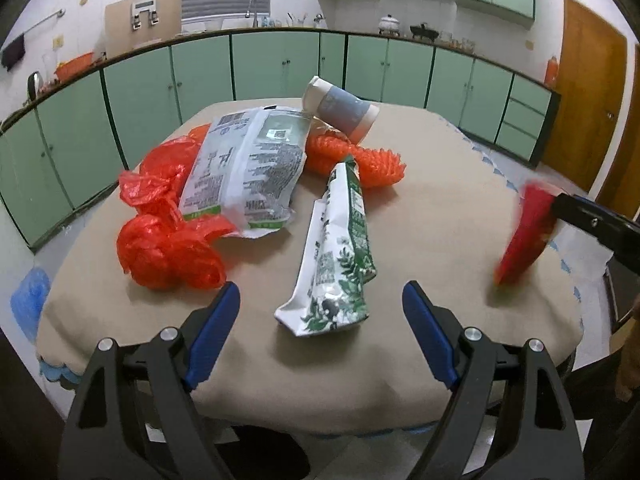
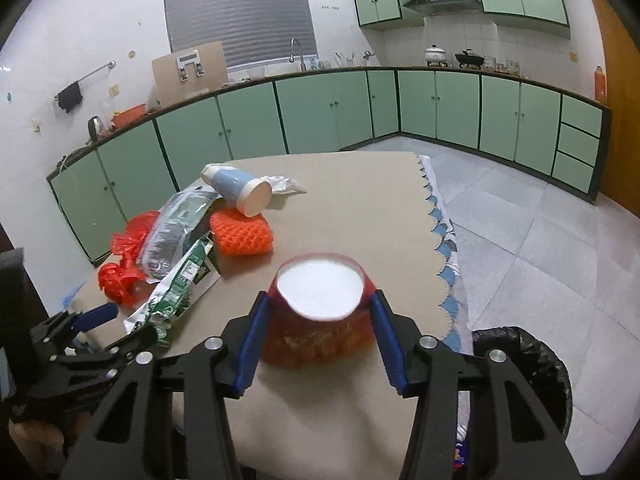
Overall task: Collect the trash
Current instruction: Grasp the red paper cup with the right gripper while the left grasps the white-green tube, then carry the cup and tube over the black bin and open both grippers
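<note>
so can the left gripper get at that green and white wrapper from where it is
Probably yes: the left gripper is open, and the green and white wrapper lies straight ahead between its fingers, with nothing lying over its near end.

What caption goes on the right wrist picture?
Right gripper squeezes a red paper bowl over the table, trash bin alongside.

Red cup [image 1: 526,232] motion-blurred
</note>
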A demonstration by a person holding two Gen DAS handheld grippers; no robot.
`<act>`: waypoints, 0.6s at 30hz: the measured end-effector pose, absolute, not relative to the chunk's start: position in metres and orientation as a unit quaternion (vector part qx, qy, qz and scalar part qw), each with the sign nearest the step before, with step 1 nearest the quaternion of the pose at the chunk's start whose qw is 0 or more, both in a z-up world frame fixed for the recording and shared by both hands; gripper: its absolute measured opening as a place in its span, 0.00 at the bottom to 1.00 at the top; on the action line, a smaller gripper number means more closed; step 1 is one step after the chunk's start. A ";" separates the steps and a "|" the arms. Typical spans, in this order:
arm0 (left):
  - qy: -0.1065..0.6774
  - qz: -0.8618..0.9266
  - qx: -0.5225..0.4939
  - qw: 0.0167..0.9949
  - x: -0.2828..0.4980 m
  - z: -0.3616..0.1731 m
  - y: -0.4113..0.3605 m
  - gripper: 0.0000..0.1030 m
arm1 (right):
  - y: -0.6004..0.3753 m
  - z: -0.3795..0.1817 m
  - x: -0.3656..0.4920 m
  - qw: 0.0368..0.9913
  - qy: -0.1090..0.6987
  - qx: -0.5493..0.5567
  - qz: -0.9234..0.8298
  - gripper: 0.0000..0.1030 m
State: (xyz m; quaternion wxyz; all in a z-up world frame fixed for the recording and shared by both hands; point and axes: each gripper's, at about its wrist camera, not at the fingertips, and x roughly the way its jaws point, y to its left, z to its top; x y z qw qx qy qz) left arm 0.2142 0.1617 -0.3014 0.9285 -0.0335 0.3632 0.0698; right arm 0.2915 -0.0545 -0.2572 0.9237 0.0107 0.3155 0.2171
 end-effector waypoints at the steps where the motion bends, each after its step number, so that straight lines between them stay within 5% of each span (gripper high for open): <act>1: 0.375 0.073 -0.024 0.924 0.220 -0.304 0.159 0.78 | -0.057 -0.258 0.292 0.923 0.316 0.013 0.217 0.10; 5: 0.405 0.076 -0.017 0.911 0.233 -0.317 0.157 0.74 | -0.059 -0.264 0.294 0.919 0.328 0.016 0.219 0.13; 7: 0.409 0.077 -0.024 0.909 0.235 -0.319 0.160 0.64 | -0.061 -0.265 0.293 0.919 0.326 0.023 0.218 0.39; 8: 0.409 0.073 -0.029 0.909 0.236 -0.319 0.162 0.48 | -0.062 -0.265 0.291 0.921 0.323 0.023 0.216 0.44; 18: 0.351 0.048 -0.056 0.933 0.213 -0.280 0.159 0.45 | -0.055 -0.275 0.288 0.914 0.339 0.022 0.222 0.54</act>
